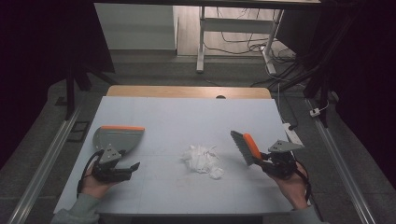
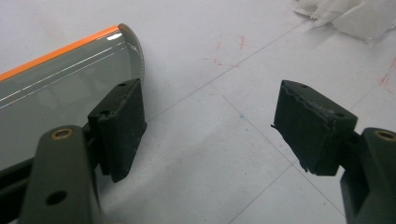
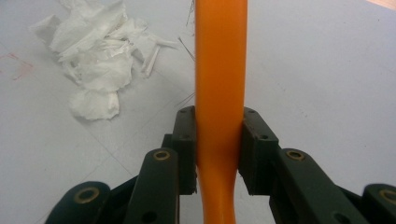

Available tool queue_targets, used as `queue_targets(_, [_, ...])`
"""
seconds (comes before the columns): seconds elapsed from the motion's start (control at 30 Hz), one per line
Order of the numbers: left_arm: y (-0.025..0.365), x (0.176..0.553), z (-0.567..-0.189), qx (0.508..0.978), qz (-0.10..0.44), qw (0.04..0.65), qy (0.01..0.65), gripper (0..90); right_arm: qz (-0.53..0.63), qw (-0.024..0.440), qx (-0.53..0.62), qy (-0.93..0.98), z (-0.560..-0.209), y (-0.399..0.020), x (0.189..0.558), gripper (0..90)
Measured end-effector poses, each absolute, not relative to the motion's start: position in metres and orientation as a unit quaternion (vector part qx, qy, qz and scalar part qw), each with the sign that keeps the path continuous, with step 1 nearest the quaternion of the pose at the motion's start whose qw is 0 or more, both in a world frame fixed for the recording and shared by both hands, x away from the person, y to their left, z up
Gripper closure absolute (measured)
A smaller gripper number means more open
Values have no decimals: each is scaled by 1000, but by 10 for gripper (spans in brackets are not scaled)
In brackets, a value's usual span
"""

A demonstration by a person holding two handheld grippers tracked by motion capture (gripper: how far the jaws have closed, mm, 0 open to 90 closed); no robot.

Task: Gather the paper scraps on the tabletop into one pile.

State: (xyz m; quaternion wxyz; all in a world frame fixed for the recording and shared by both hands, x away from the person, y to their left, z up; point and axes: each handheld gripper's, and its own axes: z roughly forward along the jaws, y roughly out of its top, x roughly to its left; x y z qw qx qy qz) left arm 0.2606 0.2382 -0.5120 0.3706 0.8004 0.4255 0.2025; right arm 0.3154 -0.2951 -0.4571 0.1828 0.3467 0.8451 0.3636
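A grey dustpan [image 1: 116, 137] with an orange front lip lies flat on the white table [image 1: 187, 112] at the left. My left gripper [image 1: 127, 169] rests just below it, open, with nothing between its fingers. In the left gripper view, the dustpan [image 2: 56, 88] lies right beside the left-hand jaw of my left gripper [image 2: 210, 107]. My right gripper [image 1: 264, 163] is shut on the orange handle of a brush [image 1: 245, 147], whose bristles point up and left. In the right gripper view, both pads of my right gripper [image 3: 219, 140] press the brush handle [image 3: 220, 70]. Crumpled white paper [image 1: 203, 158] lies between the two tools.
The paper heap [image 3: 98, 51] sits left of the brush handle in the right gripper view, and the paper [image 2: 350, 14] is at the top right in the left gripper view. A wooden strip [image 1: 187, 91] borders the table's far edge. Faint red marks dot the surface.
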Motion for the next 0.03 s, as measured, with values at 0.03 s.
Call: queue_targets(0.03, [238, 261, -512, 801, 202, 370, 425, 254, 363, 184, 346, 845, -457, -295, 315, 704])
